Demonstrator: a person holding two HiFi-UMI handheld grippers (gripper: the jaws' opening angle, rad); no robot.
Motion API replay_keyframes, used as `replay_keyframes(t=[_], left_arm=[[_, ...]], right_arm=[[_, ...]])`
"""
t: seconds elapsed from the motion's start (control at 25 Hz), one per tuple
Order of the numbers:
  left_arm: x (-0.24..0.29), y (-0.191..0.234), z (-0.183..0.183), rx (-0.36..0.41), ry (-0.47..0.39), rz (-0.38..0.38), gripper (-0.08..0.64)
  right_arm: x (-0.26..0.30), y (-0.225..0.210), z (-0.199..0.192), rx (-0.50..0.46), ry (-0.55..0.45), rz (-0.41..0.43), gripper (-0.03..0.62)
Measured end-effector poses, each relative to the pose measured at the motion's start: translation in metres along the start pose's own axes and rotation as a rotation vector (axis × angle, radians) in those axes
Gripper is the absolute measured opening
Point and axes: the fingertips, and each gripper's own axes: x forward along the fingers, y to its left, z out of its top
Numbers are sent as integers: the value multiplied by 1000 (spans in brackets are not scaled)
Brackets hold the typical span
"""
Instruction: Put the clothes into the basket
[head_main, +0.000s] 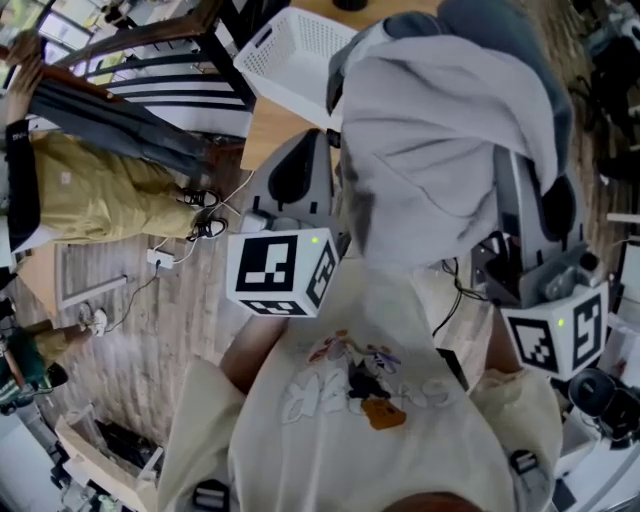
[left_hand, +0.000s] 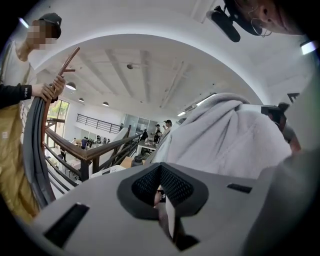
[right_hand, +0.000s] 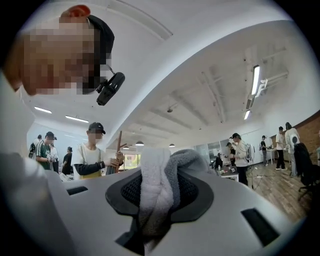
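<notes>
A grey-and-white fleece garment (head_main: 440, 140) hangs in a heap over both raised grippers, in front of my chest. My right gripper (right_hand: 157, 200) is shut on a fold of it (right_hand: 160, 180); in the head view the cloth covers its tips (head_main: 520, 170). My left gripper (left_hand: 162, 200) stands at the garment's left edge (head_main: 315, 150). Its jaws are almost together, with only a thin pale strip in the slit that I cannot identify. The bulk of the cloth (left_hand: 235, 140) rises to its right. The white perforated basket (head_main: 295, 55) sits beyond the garment, tilted in view.
The basket rests on a wooden table (head_main: 270, 125). A person in yellow (head_main: 90, 190) stands at the left holding a dark wooden chair (head_main: 160, 60). A power strip with cables (head_main: 165, 258) lies on the wood floor. More people stand far off in the room.
</notes>
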Motion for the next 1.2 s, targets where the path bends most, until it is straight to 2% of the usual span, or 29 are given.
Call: replay_keyframes(t=[0.24,0.56,0.88,1.2], left_arm=[[32,-8,13,-6,-20,56,2],[54,-9,16,-1,-26,123,2],[59,3,18,-2,-9,170,2],[94,39,14,-56,0,170,2]], right_arm=[[38,-35,25,-37,-46,58,114],[69,-62,5,14,-21,131,114],[99,-67,13,29,-23,167,115],[154,-67,16,-13,-6,195,117]])
